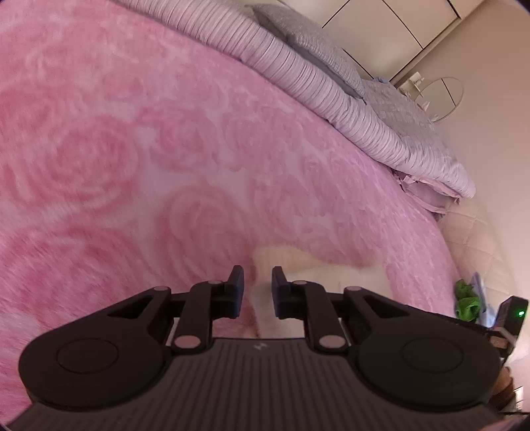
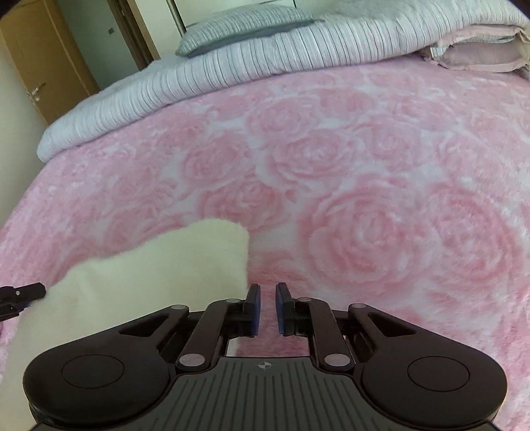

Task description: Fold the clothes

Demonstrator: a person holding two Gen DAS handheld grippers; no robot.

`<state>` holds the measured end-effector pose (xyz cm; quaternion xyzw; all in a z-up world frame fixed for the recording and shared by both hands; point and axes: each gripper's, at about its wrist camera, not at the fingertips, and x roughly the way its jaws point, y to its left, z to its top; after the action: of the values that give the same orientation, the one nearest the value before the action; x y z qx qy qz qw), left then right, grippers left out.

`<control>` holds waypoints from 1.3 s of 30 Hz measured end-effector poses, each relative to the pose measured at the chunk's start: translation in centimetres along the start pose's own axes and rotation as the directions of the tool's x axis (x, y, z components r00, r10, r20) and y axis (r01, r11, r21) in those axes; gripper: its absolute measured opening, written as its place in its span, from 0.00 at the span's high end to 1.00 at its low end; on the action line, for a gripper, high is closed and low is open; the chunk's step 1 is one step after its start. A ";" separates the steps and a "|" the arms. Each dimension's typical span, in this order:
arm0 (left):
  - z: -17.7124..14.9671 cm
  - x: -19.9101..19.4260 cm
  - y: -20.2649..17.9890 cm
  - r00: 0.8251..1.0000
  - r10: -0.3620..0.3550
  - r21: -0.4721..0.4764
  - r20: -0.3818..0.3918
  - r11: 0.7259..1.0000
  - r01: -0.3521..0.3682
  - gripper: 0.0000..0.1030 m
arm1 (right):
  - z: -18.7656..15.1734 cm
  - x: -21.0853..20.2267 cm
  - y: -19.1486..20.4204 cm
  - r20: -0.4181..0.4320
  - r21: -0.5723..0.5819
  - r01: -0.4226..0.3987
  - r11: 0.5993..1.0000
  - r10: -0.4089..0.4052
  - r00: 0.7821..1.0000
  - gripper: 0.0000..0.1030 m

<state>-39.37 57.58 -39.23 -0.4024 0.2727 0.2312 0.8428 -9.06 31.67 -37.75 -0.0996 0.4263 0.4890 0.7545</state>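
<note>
A cream-white garment [image 2: 155,275] lies on the pink rose-patterned blanket [image 2: 364,165], at the lower left of the right wrist view. My right gripper [image 2: 267,291] is open with a narrow gap, empty, just right of the garment's edge. In the left wrist view the same garment [image 1: 298,265] shows ahead of and under my left gripper [image 1: 257,277], which is open with a narrow gap and low over the cloth edge; nothing sits between its pads. The left gripper's tip also shows in the right wrist view [image 2: 20,295] at the far left.
A striped lilac-grey duvet [image 2: 232,69] and a grey pillow [image 2: 241,26] lie along the bed's far side. Folded pink bedding [image 2: 480,53] sits at the far right. A door [image 2: 36,66] stands at the left. A green item [image 1: 465,301] lies off the blanket's edge.
</note>
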 end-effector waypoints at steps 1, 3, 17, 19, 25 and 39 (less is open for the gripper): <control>0.1 -0.3 -0.2 1.000 -0.001 0.001 0.006 1.000 0.001 0.88 | 0.1 -0.1 0.3 0.008 -0.014 -0.006 1.000 0.006 1.000 0.87; 0.1 -0.8 -0.9 1.000 -0.016 0.013 0.012 1.000 0.016 0.88 | 0.2 -0.2 1.0 0.022 -0.043 -0.016 0.999 0.017 1.000 0.87; -1.1 6.6 -8.4 0.990 -0.030 0.324 -0.134 0.943 0.072 0.91 | 0.5 1.8 3.7 0.061 -0.217 -0.041 0.975 0.056 0.997 0.87; -0.9 7.2 -7.6 0.993 -0.007 0.307 -0.119 0.951 0.044 0.92 | 0.4 2.7 3.8 0.054 -0.236 -0.036 0.971 0.050 0.997 0.87; -1.1 4.9 -4.9 0.996 0.082 0.225 -0.029 0.972 -0.074 0.90 | 0.2 3.3 1.7 0.015 -0.195 -0.002 0.981 0.005 1.000 0.87; -11.6 -10.3 -4.2 0.993 -0.113 0.003 -0.027 0.994 0.113 0.76 | -9.2 -13.6 2.6 0.088 0.041 -0.300 0.953 0.296 0.951 0.84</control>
<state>-47.64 44.04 -36.37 -0.4182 0.2610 0.1772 0.8518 -18.40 18.86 -32.65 0.0062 0.4187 0.5893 0.6910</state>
